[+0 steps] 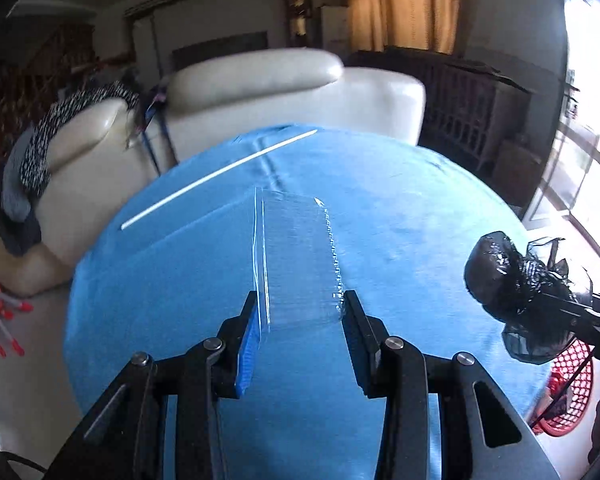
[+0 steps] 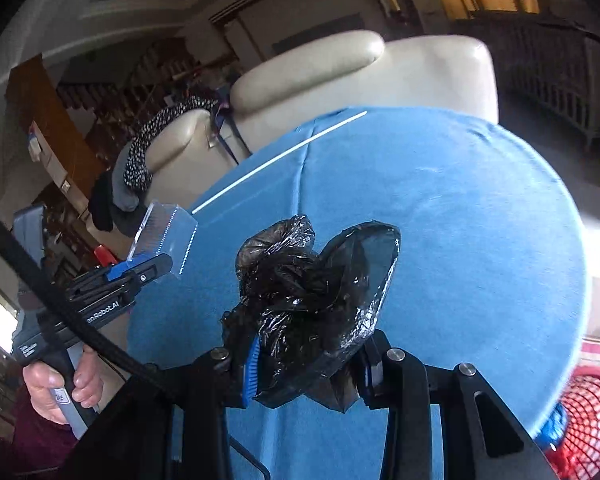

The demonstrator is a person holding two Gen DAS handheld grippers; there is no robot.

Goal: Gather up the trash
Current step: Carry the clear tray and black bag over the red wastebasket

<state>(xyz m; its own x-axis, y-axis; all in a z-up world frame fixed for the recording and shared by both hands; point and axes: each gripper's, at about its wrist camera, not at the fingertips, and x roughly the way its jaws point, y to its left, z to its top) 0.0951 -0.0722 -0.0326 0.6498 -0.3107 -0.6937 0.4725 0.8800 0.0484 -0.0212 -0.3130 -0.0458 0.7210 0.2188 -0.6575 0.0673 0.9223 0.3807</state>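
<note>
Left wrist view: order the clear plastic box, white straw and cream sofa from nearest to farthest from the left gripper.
From the left gripper:
1. Clear plastic box, held between its fingers.
2. White straw, lying on the blue cloth, up and left.
3. Cream sofa, beyond the table's far edge.

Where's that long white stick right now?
The white stick lies on the blue tablecloth toward its far-left edge, near the cream sofa, beyond both tools and untouched.

- A round table draped in blue cloth (image 1: 400, 208) is seen in front;
- a cream leather sofa (image 1: 260, 92) stands behind it;
- a speckled black-and-white garment (image 1: 56, 128) is draped over the sofa's arm.
</note>
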